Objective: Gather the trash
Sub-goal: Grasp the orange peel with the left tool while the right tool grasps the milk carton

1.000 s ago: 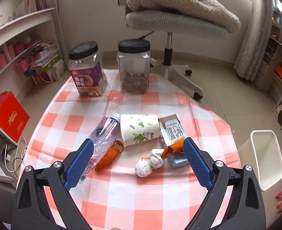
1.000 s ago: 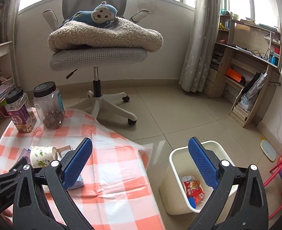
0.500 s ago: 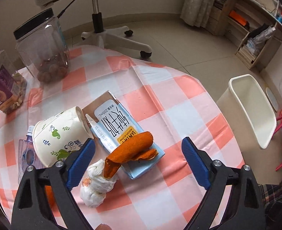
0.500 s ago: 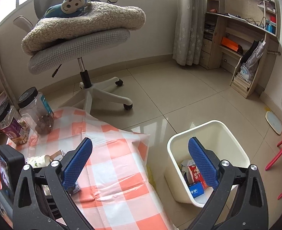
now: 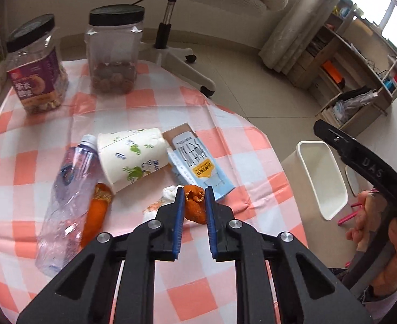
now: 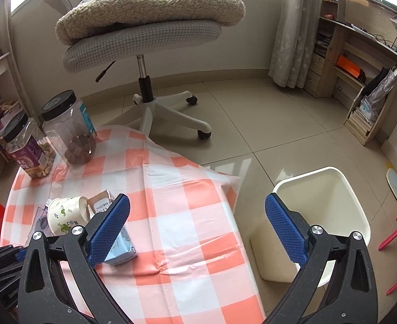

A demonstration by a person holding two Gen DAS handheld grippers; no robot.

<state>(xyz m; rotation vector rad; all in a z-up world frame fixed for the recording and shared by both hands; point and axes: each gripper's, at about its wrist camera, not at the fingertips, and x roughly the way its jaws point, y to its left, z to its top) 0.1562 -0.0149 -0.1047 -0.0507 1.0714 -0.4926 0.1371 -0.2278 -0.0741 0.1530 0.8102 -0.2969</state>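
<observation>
Both blue pads of the left gripper (image 5: pixel 193 202) clamp the orange peel (image 5: pixel 195 206); only the right view shows the right gripper (image 6: pixel 197 220) gaping.

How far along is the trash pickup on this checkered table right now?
Early. The left gripper has just closed its fingers on one piece of orange peel. Still on the table: the clear plastic bottle, the second orange peel, the white paper cup, the blue-white drink carton and the crumpled tissue. The right gripper is open and empty beside the white bin.
</observation>
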